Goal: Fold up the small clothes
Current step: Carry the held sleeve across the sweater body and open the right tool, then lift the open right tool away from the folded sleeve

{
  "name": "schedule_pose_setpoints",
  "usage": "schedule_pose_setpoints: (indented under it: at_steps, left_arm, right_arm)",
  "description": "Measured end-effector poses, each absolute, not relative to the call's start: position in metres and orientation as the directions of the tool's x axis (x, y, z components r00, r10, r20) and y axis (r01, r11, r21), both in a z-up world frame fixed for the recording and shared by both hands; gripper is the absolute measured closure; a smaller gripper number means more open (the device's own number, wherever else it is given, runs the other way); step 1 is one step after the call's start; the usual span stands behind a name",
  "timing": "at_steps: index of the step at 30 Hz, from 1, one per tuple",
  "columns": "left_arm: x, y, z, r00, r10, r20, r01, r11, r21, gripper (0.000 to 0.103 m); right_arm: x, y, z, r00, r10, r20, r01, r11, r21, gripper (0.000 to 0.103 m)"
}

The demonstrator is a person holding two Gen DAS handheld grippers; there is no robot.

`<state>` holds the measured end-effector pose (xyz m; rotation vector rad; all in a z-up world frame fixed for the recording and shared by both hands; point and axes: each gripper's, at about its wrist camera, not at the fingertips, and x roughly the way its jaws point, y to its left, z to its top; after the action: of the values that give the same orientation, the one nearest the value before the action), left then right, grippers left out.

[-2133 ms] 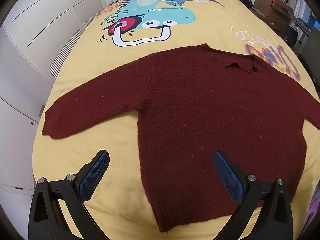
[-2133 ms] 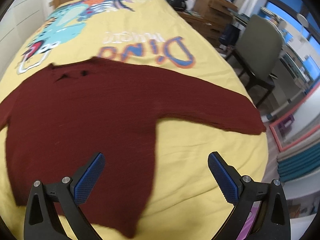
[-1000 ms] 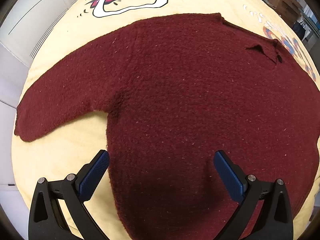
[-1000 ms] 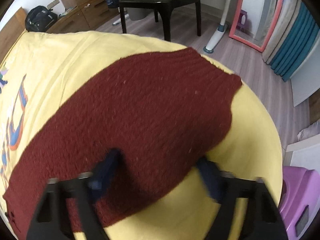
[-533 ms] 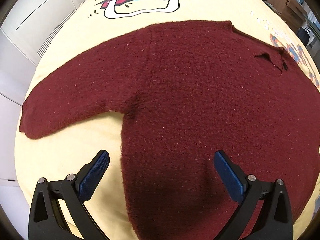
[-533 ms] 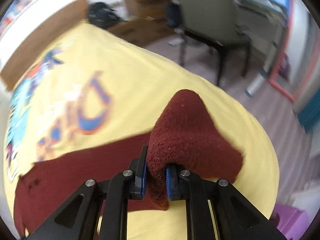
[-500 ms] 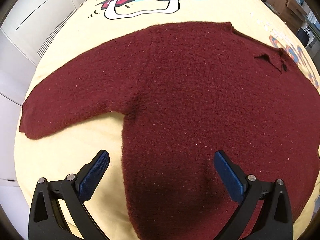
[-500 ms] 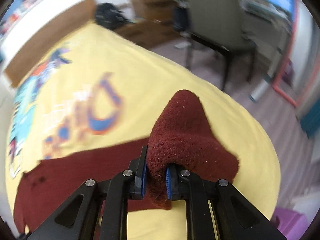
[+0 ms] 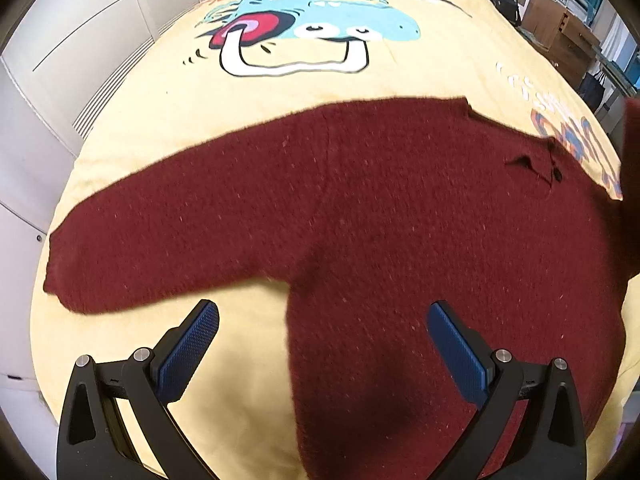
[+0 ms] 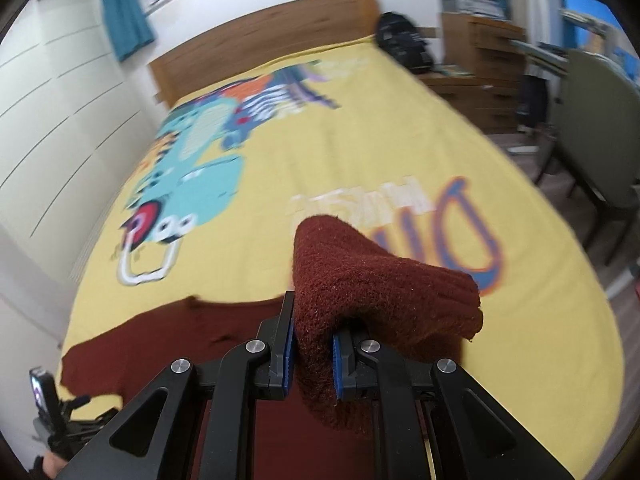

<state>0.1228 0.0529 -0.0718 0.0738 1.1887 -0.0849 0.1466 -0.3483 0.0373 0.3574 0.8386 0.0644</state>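
Note:
A dark red knitted sweater (image 9: 400,220) lies flat on a yellow bedspread (image 9: 340,84), its left sleeve (image 9: 152,236) spread out to the left. My left gripper (image 9: 320,344) is open and empty, hovering over the sweater's left side below the armpit. My right gripper (image 10: 312,354) is shut on the right sleeve's cuff end (image 10: 372,280) and holds it lifted above the sweater body (image 10: 192,344). The lifted sleeve shows at the right edge of the left wrist view (image 9: 630,184).
The bedspread has a cartoon dinosaur print (image 10: 192,168) and lettering (image 10: 440,216). White wardrobe doors (image 9: 60,52) stand left of the bed. A wooden headboard (image 10: 260,44), a black bag (image 10: 404,44), drawers (image 10: 488,56) and a chair (image 10: 596,128) are at the far end and right.
My right gripper has carried the pinched sleeve higher and leftward over the sweater body. My left gripper has drawn back a little; more of the bedspread shows.

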Motion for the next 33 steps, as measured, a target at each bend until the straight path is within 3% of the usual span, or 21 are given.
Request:
schedule_pose_setpoints:
  at_steps: [15, 23, 24, 26, 27, 28, 33]
  left_arm:
    - [0.125, 0.047, -0.093, 0.334, -0.054, -0.941, 0.136, 0.991, -0.009, 0.001]
    - [0.122, 0.047, -0.101, 0.321, -0.035, -0.946, 0.126, 0.992, 0.006, 0.001]
    - [0.122, 0.046, -0.101, 0.321, -0.032, -0.947, 0.125, 0.992, 0.008, 0.001]
    - [0.121, 0.046, -0.101, 0.319, -0.029, -0.947, 0.125, 0.992, 0.012, 0.001]
    - [0.121, 0.046, -0.101, 0.32, -0.026, -0.947, 0.124, 0.992, 0.015, 0.001]
    - [0.121, 0.046, -0.1, 0.321, -0.022, -0.947, 0.125, 0.992, 0.019, 0.001]
    - [0.12, 0.044, -0.098, 0.322, -0.014, -0.947, 0.128, 0.991, 0.029, 0.001]
  right_arm:
    - [0.146, -0.203, -0.122, 0.357, 0.305, -0.883, -0.006, 0.946, 0.325, 0.088]
    - [0.14, -0.191, -0.144, 0.309, 0.267, -0.913, -0.026, 0.962, 0.273, 0.083]
    - [0.14, -0.19, -0.143, 0.307, 0.26, -0.916, -0.033, 0.964, 0.263, 0.079]
    - [0.139, -0.187, -0.139, 0.3, 0.251, -0.92, -0.044, 0.967, 0.249, 0.062]
    - [0.138, -0.188, -0.135, 0.3, 0.24, -0.923, -0.048, 0.971, 0.236, 0.039]
    - [0.136, -0.189, -0.131, 0.31, 0.232, -0.922, -0.048, 0.972, 0.229, 0.029]
    - [0.122, -0.207, -0.123, 0.301, 0.189, -0.935, -0.013, 0.981, 0.194, 0.025]
